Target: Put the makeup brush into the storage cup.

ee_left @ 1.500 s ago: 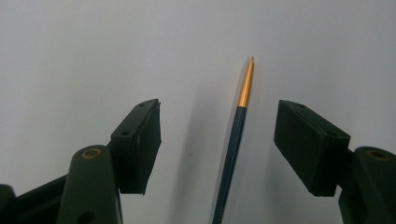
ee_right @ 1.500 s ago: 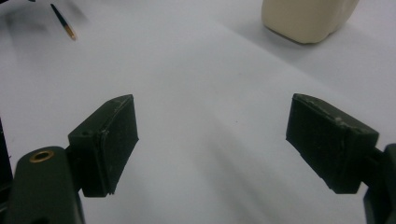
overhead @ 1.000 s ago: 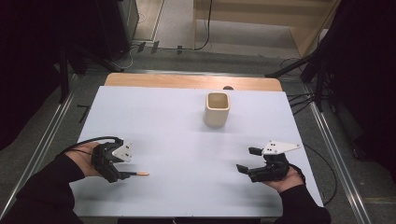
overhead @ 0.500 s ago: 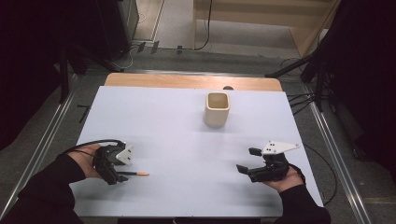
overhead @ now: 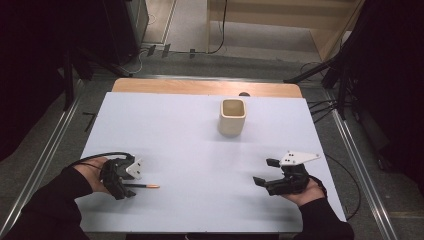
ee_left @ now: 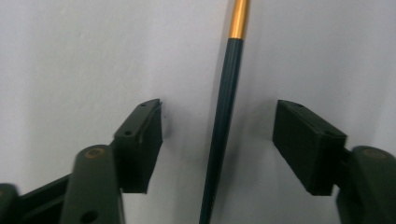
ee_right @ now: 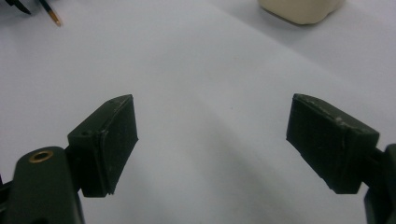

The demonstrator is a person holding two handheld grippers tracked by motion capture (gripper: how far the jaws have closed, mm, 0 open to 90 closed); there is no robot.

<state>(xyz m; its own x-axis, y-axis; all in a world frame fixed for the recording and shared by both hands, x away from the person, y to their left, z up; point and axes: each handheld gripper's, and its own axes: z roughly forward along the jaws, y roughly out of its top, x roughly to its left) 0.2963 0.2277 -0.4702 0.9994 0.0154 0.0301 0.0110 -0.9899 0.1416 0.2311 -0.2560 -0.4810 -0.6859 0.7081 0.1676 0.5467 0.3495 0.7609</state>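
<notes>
High view: left gripper (overhead: 125, 187) low over the white table (overhead: 190, 145) at the near left corner, jaws part open and just been closing, straddling the dark end of a pen (overhead: 142, 186) that lies flat on the sheet — orange tip pointing out past the fingertips toward the middle of the table. Right gripper (overhead: 265, 172) resting in the palm at the near right, jaws spread wide, nothing between them, fingertips turned toward the left gripper and well apart from the pen. Cream cup (overhead: 232, 117) upright farther back, well beyond both sets of fingers, nearer the right pair. Left gripper view: left gripper (ee_left: 217, 140) with the pen (ee_left: 224, 130) running up between the two black pads, dark shaft near the middle of the gap, a little closer to the left pad, bare table showing on each side — neither pad pressing on it; gold band (ee_left: 239, 18) well ahead of the fingertips. Right gripper view: right gripper (ee_right: 212, 135) with pads far apart over bare table; far ahead and left of the fingers, the pen (ee_right: 52, 14); ahead and right, the base of the cup (ee_right: 299, 9).
</notes>
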